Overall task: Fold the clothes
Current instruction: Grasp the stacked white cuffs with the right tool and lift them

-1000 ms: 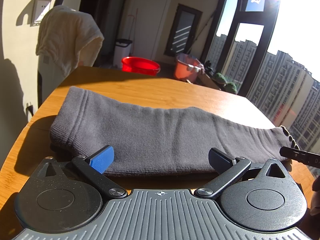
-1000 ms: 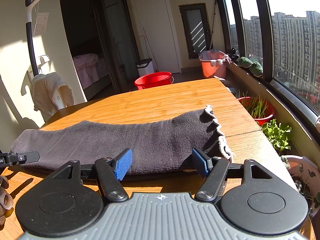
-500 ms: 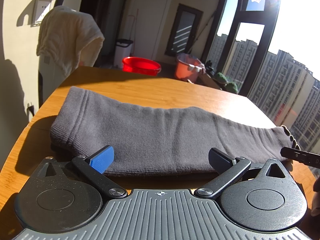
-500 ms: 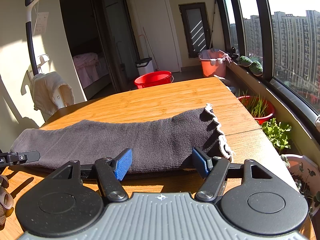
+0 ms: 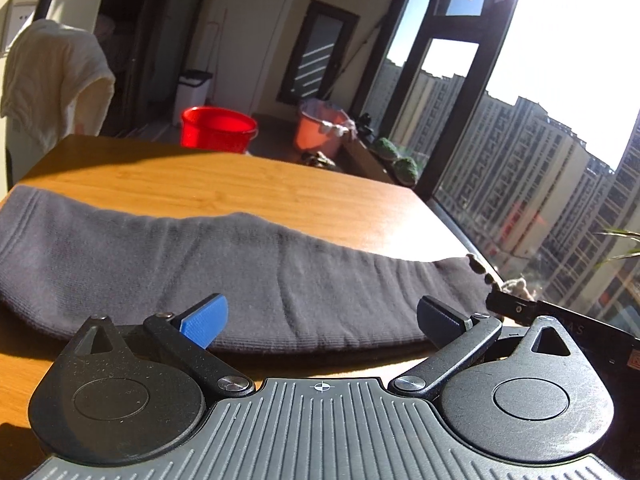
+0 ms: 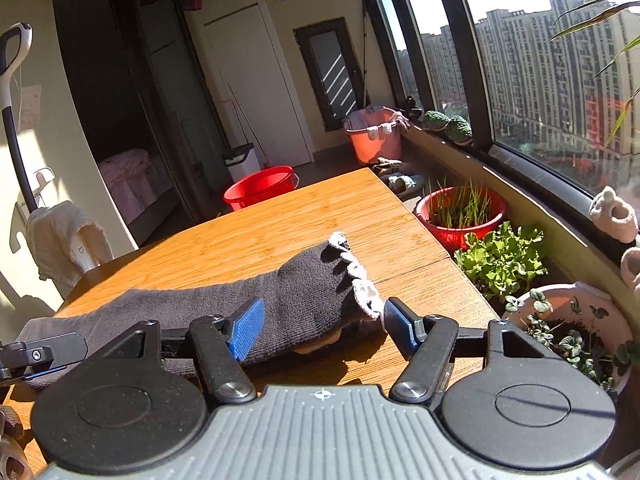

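Note:
A dark grey knitted garment [image 5: 192,268] lies folded lengthwise across the wooden table [image 5: 248,184], with a pale scalloped hem at its right end [image 6: 356,276]. My left gripper [image 5: 320,316] stands open just in front of the garment's near edge, its fingers apart and empty. In the right wrist view the same garment [image 6: 224,304] stretches to the left, and my right gripper [image 6: 320,328] is open around its scalloped end, which lies between the blue pads without being pinched. The tip of the right gripper [image 5: 516,308] shows at the left view's right side.
The table's right edge [image 6: 448,256] borders planters with greens [image 6: 500,256] and a window ledge. A red basin [image 6: 260,186] and an orange bucket [image 6: 374,136] stand on the floor beyond the far edge. A white towel [image 5: 52,80] hangs at the left.
Both grippers have shifted to the right along the garment. The right gripper has moved closer, so the scalloped end now lies between its open fingers.

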`<state>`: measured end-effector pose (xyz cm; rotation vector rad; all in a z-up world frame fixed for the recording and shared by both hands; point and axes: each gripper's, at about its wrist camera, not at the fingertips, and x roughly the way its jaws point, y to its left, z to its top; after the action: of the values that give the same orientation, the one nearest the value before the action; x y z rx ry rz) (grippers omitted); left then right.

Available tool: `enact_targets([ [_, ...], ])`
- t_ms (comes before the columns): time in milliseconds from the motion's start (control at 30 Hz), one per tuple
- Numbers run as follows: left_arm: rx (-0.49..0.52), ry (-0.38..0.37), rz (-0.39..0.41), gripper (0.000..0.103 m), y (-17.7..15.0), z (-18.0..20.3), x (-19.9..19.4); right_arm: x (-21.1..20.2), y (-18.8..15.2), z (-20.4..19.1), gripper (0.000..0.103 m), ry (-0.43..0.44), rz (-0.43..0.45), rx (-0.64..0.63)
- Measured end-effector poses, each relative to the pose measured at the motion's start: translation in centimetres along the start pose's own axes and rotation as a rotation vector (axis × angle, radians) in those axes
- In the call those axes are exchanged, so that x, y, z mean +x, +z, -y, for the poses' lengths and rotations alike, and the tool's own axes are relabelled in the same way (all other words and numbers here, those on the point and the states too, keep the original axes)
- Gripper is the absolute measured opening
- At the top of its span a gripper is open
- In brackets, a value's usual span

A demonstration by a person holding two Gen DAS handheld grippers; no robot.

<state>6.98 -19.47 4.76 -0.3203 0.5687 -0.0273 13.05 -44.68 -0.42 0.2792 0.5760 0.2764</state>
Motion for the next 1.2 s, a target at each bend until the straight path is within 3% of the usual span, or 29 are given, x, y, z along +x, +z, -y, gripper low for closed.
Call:
enact_targets([
  [100, 0.039, -0.018, -0.018, 0.103, -0.1, 1.7, 1.0, 0.0, 0.3, 0.9, 0.068, 0.018, 0.005, 0.052],
  [333, 0.033, 0.041, -0.066, 0.103, -0.6, 2.3, 3.6, -1.3, 0.8, 2.8, 0.068, 0.072, -0.013, 0.084],
  [500, 0.074, 0.084, -0.073, 0.103, -1.5, 2.4, 4.2, 0.1, 0.8, 3.1, 0.068, 0.034, -0.031, 0.104],
  [667, 0.103, 0.099, -0.072, 0.103, -1.8, 2.6, 4.3, 1.8, 1.1, 4.0, 0.067, 0.080, -0.076, 0.195],
  [800, 0.116, 0.105, -0.068, 0.103, -2.0, 2.7, 4.3, 2.5, 1.0, 3.6, 0.063, 0.083, -0.082, 0.177],
  [867, 0.119, 0.104, -0.066, 0.103, -2.0, 2.7, 4.4, 2.9, 0.9, 3.1, 0.058, 0.091, -0.086, 0.164],
  [933, 0.118, 0.101, -0.065, 0.103, -1.9, 2.7, 4.4, 3.2, 0.9, 2.7, 0.039, 0.096, -0.098, 0.154],
  [1200, 0.105, 0.092, -0.068, 0.103, -1.9, 2.6, 4.3, 2.9, 1.2, 1.2, 0.023, 0.080, -0.067, 0.058],
])
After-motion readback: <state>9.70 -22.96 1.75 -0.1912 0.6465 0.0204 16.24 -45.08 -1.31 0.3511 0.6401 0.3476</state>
